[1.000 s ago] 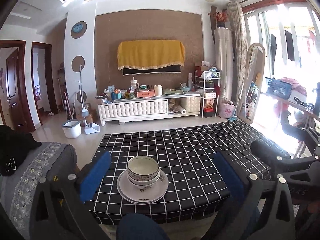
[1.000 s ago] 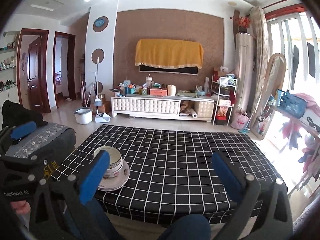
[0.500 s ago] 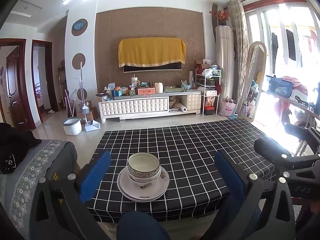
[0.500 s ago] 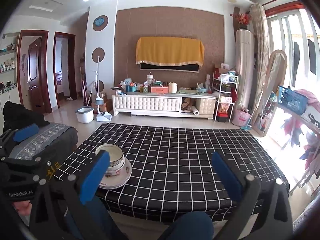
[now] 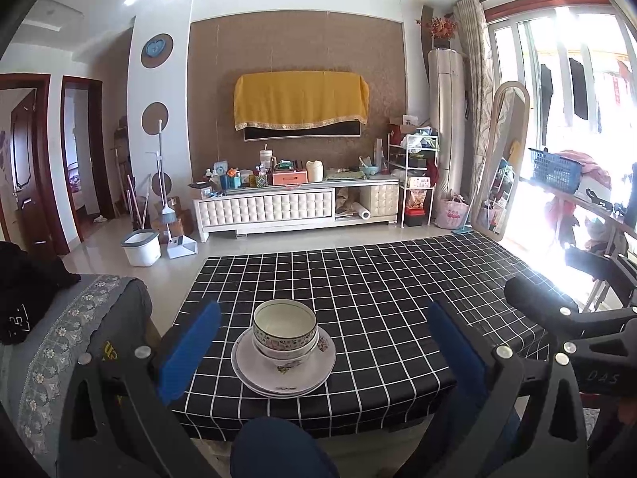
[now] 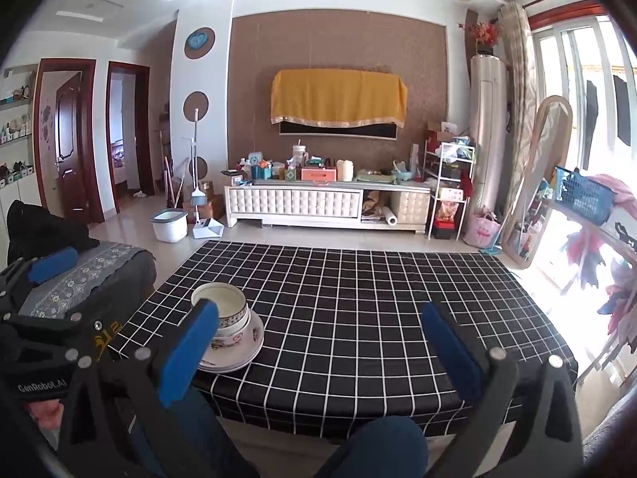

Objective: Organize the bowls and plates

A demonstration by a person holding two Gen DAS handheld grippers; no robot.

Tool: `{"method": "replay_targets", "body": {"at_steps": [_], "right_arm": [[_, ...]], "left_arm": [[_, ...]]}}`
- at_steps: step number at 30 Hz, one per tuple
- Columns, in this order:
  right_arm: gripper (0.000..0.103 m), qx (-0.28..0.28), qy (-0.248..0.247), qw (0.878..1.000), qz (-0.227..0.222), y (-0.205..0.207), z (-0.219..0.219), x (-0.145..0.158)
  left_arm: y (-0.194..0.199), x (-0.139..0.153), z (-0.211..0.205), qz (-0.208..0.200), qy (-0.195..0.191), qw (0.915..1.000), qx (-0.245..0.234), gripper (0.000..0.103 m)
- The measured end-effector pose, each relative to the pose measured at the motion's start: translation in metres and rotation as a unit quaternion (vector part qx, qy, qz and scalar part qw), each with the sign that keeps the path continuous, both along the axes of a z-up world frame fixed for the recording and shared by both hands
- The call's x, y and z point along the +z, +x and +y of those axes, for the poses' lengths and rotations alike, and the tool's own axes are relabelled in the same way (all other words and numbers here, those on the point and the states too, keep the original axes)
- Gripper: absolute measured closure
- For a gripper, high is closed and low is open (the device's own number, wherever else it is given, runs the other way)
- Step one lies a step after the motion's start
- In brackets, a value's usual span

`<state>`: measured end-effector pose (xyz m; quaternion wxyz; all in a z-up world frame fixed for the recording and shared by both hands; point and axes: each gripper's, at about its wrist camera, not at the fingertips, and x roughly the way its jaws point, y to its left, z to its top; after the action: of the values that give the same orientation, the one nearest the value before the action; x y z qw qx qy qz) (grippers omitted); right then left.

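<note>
Barely shifted, stacked bowls [image 5: 285, 332] sit centered before left hand-held gripper [image 5: 318, 354].

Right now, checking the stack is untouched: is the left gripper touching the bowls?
Apart. The left wrist view shows the left gripper open, checkered cloth visible between each pad and the bowls.

Both cameras sit low at the near edge of the checked table [image 5: 378, 290], each looking forward between its own two wide-apart blue pads [image 5: 187, 352] toward the far wall with the yellow cloth [image 5: 298, 99]. The left view faces the stacked bowls [image 5: 285, 328] head-on and close, with the right gripper's [image 6: 318, 342] dark body showing at its right border. The right view stands further right, so the bowls [image 6: 223, 306] fall at its lower left; both share table, dishes and cabinet [image 6: 318, 203].
</note>
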<state>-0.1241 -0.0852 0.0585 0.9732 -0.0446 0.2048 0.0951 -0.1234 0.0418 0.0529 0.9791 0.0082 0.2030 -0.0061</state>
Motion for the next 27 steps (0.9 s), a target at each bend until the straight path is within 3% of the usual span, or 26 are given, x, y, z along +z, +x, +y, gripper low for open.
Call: {"method": "replay_targets", "body": {"at_steps": [27], "right_arm": [[0.000,-0.002,-0.004,1.000,0.008,-0.0006,0.0020,-0.0036]], "left_arm": [[0.0004,-0.0019,0.0050,0.013,-0.008,0.9999,-0.005,0.000]]}}
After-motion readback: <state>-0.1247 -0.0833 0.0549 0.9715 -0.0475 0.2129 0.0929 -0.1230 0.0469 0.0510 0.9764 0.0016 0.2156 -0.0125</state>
